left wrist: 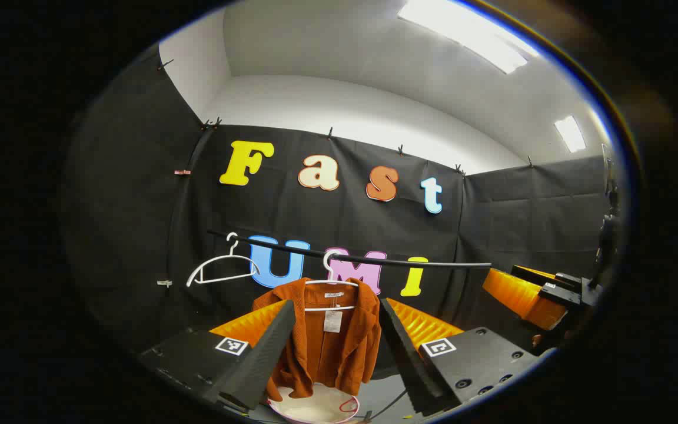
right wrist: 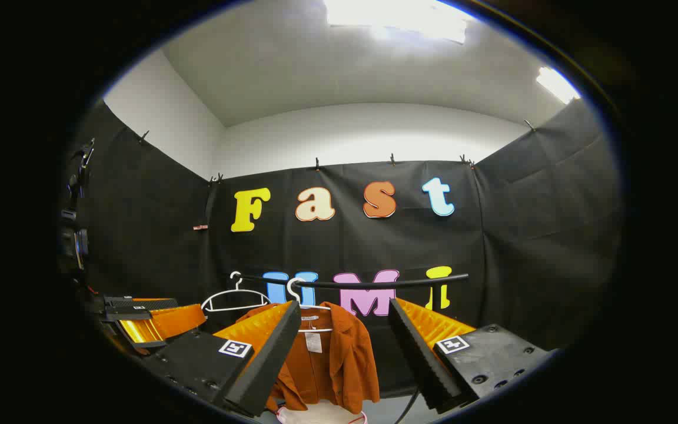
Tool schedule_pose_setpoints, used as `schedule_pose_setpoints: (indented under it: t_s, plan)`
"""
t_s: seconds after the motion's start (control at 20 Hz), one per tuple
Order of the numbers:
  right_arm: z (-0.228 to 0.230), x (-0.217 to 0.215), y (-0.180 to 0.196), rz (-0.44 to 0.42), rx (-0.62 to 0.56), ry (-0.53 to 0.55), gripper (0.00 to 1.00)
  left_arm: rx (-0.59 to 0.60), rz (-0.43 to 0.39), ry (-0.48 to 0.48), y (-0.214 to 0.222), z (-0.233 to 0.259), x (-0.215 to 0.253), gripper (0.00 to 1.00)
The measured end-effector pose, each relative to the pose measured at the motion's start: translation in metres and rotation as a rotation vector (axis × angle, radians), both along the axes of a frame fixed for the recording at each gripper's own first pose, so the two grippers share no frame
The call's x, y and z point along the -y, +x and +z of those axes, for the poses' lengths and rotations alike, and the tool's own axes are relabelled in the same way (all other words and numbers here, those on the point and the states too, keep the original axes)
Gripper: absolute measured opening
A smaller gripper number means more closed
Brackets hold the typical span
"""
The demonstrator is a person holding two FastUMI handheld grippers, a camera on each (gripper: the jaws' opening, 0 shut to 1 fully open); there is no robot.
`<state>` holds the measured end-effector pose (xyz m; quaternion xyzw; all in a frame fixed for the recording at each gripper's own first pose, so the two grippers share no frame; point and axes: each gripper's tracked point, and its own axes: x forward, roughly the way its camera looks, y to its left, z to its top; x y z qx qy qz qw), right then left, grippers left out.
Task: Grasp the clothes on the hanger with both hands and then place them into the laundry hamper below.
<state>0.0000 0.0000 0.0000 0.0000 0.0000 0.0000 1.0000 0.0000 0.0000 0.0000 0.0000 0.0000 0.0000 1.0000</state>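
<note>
A rust-orange jacket [left wrist: 330,347] hangs on a white hanger [left wrist: 332,291] from a black rail [left wrist: 374,259], with a paper tag at its collar. Below it stands a white laundry hamper [left wrist: 315,407], seen by its rim. My left gripper [left wrist: 339,347] is open, its fingers framing the jacket from a distance. In the right gripper view the same jacket [right wrist: 333,359] hangs between the fingers of my open right gripper [right wrist: 345,353], above the hamper rim [right wrist: 321,415]. The right gripper [left wrist: 536,291] also shows at the right of the left gripper view, and the left gripper [right wrist: 150,321] at the left of the right gripper view.
An empty white hanger [left wrist: 221,268] hangs further left on the rail, also seen as the empty hanger [right wrist: 236,297] in the right gripper view. Black cloth walls close the booth on three sides. A cable [left wrist: 389,403] trails on the grey floor near the hamper.
</note>
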Motion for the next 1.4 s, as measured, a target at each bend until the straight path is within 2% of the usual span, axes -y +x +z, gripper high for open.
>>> schedule_pose_setpoints:
  t_s: [0.15, 0.2, 0.4, 0.55, 0.7, 0.75, 1.15, 1.4]
  plan:
    - [-0.002, -0.008, -0.004, 0.016, -0.01, 0.006, 0.98, 0.006, -0.004, -0.007, -0.002, 0.0, 0.0, 0.92]
    - [-0.002, -0.007, -0.006, 0.015, -0.012, 0.005, 0.92, 0.01, -0.009, -0.009, -0.002, 0.0, 0.001, 0.91]
    - [-0.004, -0.014, -0.011, 0.03, -0.025, 0.012, 1.0, 0.023, -0.022, -0.008, -0.003, -0.001, 0.001, 0.91]
    - [-0.003, -0.011, -0.014, 0.014, -0.026, 0.005, 0.98, 0.009, -0.025, 0.002, -0.005, -0.005, 0.001, 0.91]
    - [-0.001, -0.011, -0.015, 0.006, -0.02, 0.008, 1.0, -0.008, -0.035, 0.002, -0.006, -0.006, 0.001, 0.91]
    - [0.0, -0.01, -0.015, 0.001, -0.017, 0.005, 0.98, -0.009, -0.038, 0.001, -0.006, -0.007, 0.001, 0.91]
    - [-0.001, -0.013, -0.014, -0.021, -0.02, 0.002, 1.0, 0.007, -0.038, -0.009, -0.008, -0.006, 0.001, 0.92]
    - [-0.008, -0.02, -0.015, -0.038, -0.034, -0.007, 0.98, 0.012, -0.041, -0.015, -0.008, -0.007, 0.001, 0.92]
